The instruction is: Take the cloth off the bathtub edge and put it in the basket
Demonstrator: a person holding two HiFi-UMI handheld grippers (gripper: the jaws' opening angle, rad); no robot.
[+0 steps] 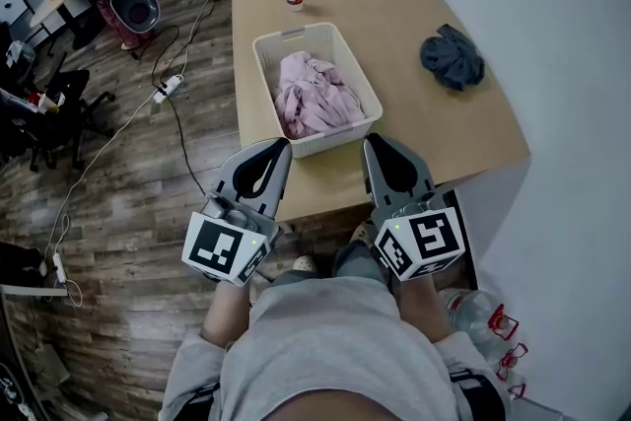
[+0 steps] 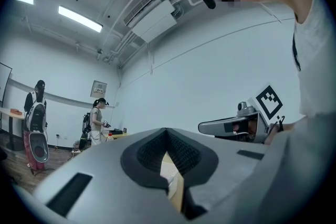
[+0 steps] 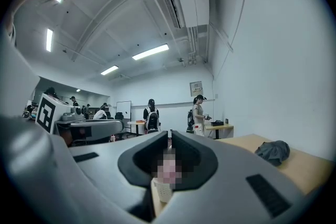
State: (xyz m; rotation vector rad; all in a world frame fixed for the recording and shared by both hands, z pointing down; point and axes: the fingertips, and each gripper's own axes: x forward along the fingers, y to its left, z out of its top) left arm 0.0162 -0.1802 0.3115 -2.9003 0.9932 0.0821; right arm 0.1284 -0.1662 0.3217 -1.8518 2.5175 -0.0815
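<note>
The person wears a light grey short-sleeved shirt [image 1: 325, 350]. The 2 handheld tools match, the left tool [image 1: 280, 147] and the right tool [image 1: 371, 144]: smooth grey shells lined inside with black ribbed padding. Each carries a white cube [image 1: 227, 248] printed with black square markers.

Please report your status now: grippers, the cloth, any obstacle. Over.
Left gripper and right gripper: jaws shut, both empty. Pink cloth in basket; dark grey cloth on table. Nothing in the way.
</note>
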